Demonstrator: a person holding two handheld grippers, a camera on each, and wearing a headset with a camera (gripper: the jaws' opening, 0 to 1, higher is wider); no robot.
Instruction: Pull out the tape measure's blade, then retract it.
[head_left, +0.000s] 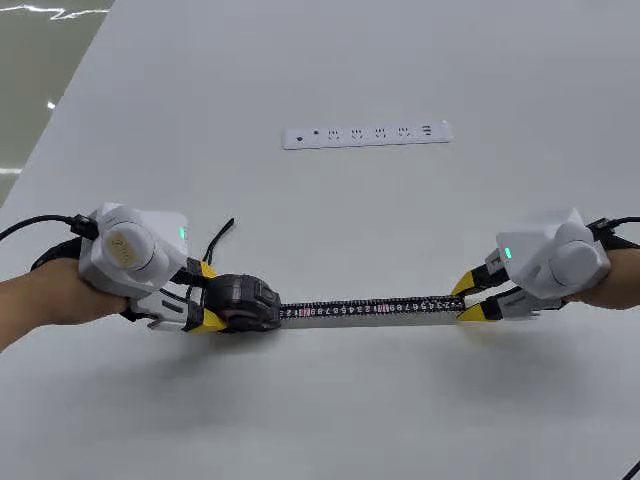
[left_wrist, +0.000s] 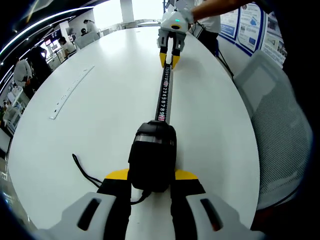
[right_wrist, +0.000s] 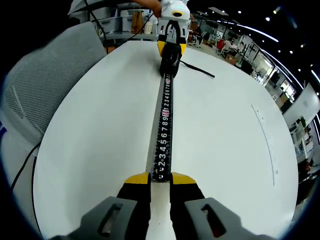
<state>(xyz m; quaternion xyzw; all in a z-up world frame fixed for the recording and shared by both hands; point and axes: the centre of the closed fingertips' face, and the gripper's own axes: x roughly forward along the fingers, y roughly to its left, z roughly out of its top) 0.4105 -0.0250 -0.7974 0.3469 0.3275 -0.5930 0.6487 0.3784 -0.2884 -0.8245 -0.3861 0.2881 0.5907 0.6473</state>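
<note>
Tape measure case (head_left: 243, 303): rigid, compact, probably weighty; sits on the white table (head_left: 330, 400), clamped across its flanks by the left gripper (head_left: 208, 296). Blade (head_left: 375, 309): thin, springy, likely spring-loaded. Its long axis runs left-right from case to right gripper (head_left: 467, 298), which pinches its tip, the sensible hold.
</note>
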